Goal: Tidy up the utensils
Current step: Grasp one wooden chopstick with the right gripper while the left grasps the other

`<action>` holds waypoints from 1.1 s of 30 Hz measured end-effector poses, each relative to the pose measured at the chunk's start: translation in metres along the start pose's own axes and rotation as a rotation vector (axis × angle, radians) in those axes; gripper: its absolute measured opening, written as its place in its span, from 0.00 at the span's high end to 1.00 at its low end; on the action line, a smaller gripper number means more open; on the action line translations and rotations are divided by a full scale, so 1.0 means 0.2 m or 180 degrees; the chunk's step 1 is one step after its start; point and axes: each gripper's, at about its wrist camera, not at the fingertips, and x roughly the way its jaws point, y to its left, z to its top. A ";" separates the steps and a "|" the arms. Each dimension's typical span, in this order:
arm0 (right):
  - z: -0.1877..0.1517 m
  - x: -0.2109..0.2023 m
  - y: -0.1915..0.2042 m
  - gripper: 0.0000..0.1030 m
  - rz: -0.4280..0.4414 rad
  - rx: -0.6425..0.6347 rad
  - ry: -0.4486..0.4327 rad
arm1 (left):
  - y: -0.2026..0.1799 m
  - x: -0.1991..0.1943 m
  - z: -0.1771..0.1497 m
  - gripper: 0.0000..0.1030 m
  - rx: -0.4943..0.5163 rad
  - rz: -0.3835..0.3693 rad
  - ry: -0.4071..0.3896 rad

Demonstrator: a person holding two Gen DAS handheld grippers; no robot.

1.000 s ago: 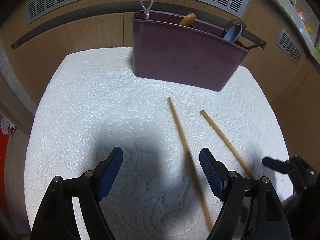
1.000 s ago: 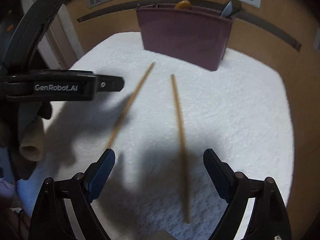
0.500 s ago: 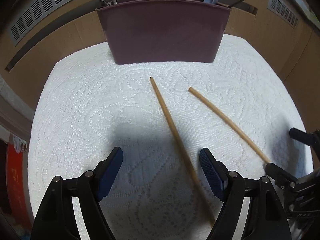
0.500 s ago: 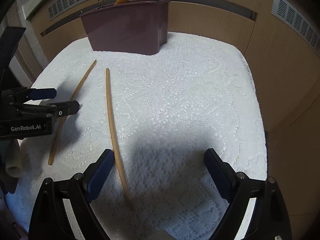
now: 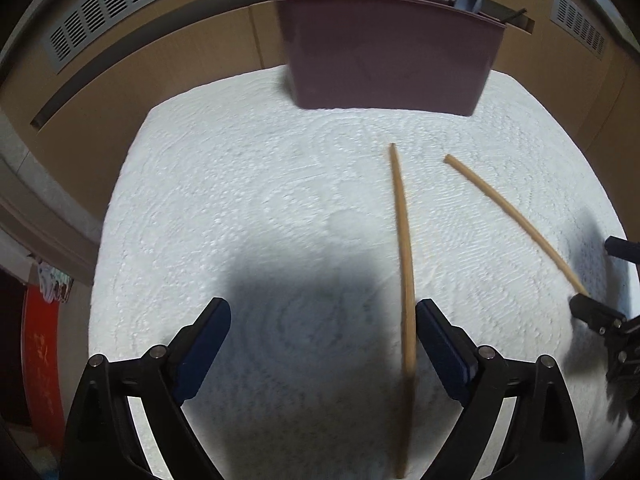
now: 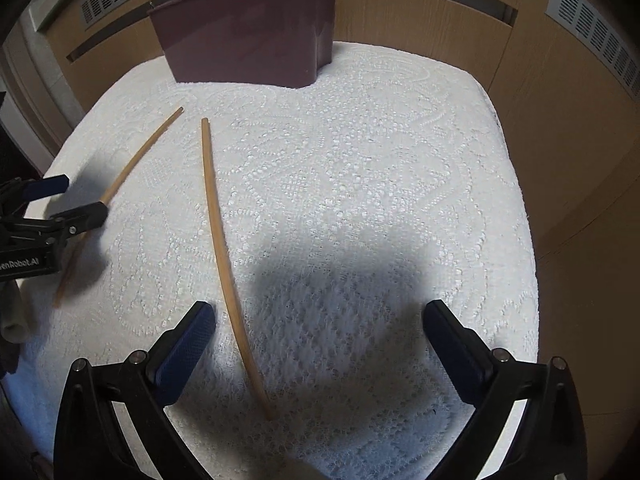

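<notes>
White lace-covered tabletop (image 6: 380, 184); maroon utensil caddy (image 5: 388, 56) at far edge holding several utensils. 2 wooden chopsticks on cloth, apart: left chopstick (image 5: 404, 264) just inside left tongs' (image 5: 322, 340) right pad, right chopstick (image 6: 224, 252) nearer right tongs' (image 6: 320, 340) left pad. Both tongs spread, pinching nothing.

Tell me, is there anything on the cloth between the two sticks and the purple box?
No. In both wrist views only bare white lace cloth lies between the far tips of the left chopstick and right chopstick and the purple bin.
</notes>
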 end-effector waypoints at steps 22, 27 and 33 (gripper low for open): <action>0.30 0.07 0.29 0.89 0.0260 -0.0625 -0.0201 | 0.10 -0.03 -0.08 0.05 -0.0104 -0.0244 -0.0014; 0.26 0.01 0.28 0.95 0.0354 -0.0566 -0.0215 | 0.09 -0.03 -0.06 0.06 -0.0055 -0.0243 0.0095; 0.15 -0.10 0.16 0.95 0.0558 -0.0233 -0.0389 | 0.02 -0.08 0.03 0.62 0.0148 -0.0353 0.0212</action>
